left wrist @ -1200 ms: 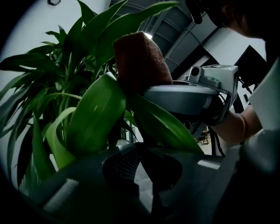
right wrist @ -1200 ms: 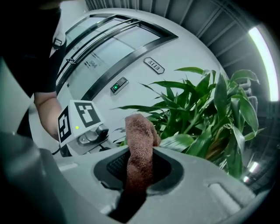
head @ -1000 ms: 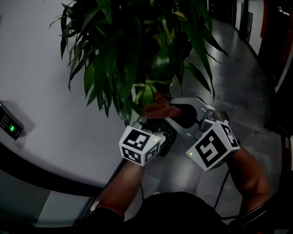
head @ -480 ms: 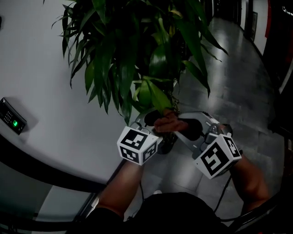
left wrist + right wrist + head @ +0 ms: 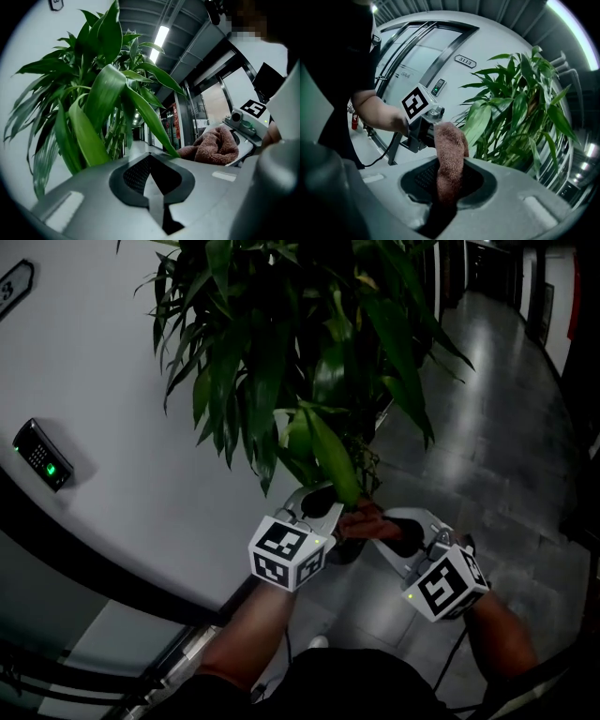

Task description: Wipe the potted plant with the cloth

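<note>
right gripper (image 5: 448, 176): closed on the cloth (image 5: 450, 147). cloth is pinched low between the jaws, and its free end stands up above them in a folded lump.
left gripper (image 5: 151, 164): jaws together, nothing between them, dark pads meet at the tip.
marker cubes: left cube (image 5: 289, 552) and right cube (image 5: 446, 583), both facing up at the head view.
left forearm (image 5: 253, 624): comes up from the bottom of the head view to the left gripper; the other arm does the same on the right.
layout: in the head view the two gripper tips point at each other, close together, with the cloth between them.
cloth detail: reddish-brown terry. in the left gripper view it sits bunched on the right gripper's tip, just right of the leaf's lower end.
leaf (image 5: 330, 457): long, light green, hangs down out of the plant. its lower end reaches the cloth and looks to touch it in the head view. it passes just above the left gripper's tip.
potted plant (image 5: 281, 352): tall and dense with dark green strap leaves, above and beyond both grippers. stems show in the left gripper view; the pot can't be made out.
wall (image 5: 112, 399): white, curved, left of the plant, dark band along its base.
card reader (image 5: 41, 455): on the wall at far left, green light lit.
floor (image 5: 487, 437): glossy grey tiles, running into a corridor behind the plant.
ceiling light (image 5: 159, 37): long strip, lit.
</note>
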A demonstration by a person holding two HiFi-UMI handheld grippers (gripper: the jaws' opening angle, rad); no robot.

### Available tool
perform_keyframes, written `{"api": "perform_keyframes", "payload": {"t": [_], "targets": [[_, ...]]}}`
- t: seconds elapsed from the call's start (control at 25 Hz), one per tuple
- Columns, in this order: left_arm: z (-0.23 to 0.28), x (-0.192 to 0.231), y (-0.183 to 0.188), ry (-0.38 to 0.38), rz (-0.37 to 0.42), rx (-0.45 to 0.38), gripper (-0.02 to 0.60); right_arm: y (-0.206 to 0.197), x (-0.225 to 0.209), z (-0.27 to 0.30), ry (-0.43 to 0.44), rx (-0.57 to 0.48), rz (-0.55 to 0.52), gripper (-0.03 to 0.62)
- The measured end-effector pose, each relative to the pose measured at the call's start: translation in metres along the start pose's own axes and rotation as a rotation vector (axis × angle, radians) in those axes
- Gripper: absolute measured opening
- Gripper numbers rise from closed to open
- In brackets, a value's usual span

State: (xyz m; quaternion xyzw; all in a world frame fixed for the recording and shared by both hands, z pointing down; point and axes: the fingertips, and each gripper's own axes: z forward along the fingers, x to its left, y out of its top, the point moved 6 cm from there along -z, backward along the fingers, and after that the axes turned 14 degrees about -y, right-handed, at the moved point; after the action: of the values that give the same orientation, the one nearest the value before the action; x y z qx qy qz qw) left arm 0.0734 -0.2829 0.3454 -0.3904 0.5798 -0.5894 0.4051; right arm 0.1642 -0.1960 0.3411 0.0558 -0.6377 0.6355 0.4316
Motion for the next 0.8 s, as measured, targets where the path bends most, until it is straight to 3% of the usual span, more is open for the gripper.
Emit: {"api": "perform_keyframes", "payload": {"t": [0.28,0.4,0.48,0.64,0.8], "targets": [[-0.043,-0.008,-0.003,0.185,0.012,0.058,0.017,-0.02,0.015,-0.019,0.114,-0.034,0.055,0.061],[-0.064,-0.011,0.011,0.257,0.039,0.067,0.017,0.015,0.018,-0.031,0.156,-0.137,0.022,0.061],[-0.079,-0.007,0.026,0.313,0.099,0.063,0.017,0.047,0.009,-0.035,0.162,-0.218,-0.028,0.061],[-0.108,0.015,0.063,0.419,0.204,0.052,0.017,0.102,-0.023,-0.028,0.068,-0.335,-0.141,0.061],[-0.121,0.041,0.104,0.434,0.247,-0.005,0.017,0.168,-0.058,-0.013,-0.06,-0.398,-0.203,0.061]]}}
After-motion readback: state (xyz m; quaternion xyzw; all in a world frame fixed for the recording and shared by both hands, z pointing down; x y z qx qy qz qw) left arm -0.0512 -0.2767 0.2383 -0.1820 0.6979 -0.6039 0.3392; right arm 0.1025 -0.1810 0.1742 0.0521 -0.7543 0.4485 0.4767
